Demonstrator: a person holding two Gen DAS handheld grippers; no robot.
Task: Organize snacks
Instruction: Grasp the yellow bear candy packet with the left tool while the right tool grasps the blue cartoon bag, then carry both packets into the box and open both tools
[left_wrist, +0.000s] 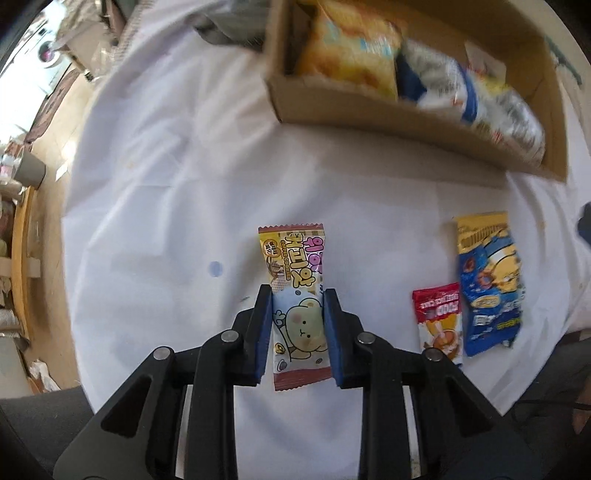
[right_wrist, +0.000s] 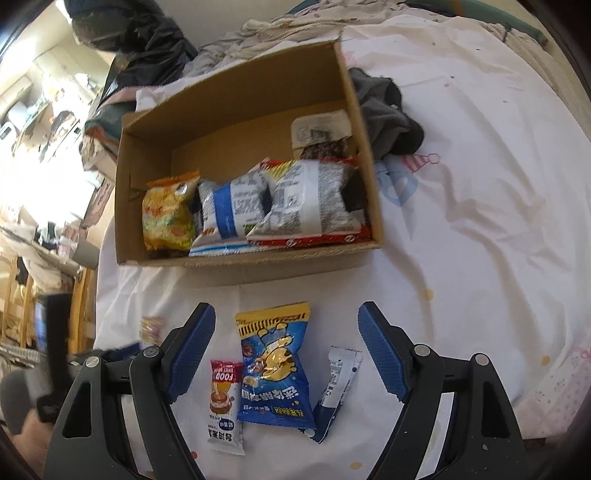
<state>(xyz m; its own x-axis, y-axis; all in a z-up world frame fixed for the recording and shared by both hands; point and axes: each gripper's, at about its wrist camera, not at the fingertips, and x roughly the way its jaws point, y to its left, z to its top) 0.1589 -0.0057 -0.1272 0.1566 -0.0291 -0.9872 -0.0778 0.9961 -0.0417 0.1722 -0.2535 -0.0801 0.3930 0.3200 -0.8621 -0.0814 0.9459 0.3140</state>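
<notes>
A bear-print wafer packet (left_wrist: 291, 258) lies on the white sheet (left_wrist: 177, 184). My left gripper (left_wrist: 297, 295) points down over it, and its blue pads (left_wrist: 258, 332) press on the packet's two long sides. To its right lie a red-topped stick packet (left_wrist: 439, 321) and a blue and yellow snack bag (left_wrist: 489, 280). My right gripper (right_wrist: 288, 314) hangs open above that blue bag (right_wrist: 273, 365), the stick packet (right_wrist: 225, 398) and a white and blue sachet (right_wrist: 336, 387), touching none. Behind them stands an open cardboard box (right_wrist: 240, 260).
The box (left_wrist: 369, 107) holds a yellow bag (right_wrist: 168, 218) and two silver packets (right_wrist: 295, 199), with bare floor at its back. A dark grey cloth (right_wrist: 388, 122) lies beside its right wall. Shelves and clutter line the left edge of the sheet.
</notes>
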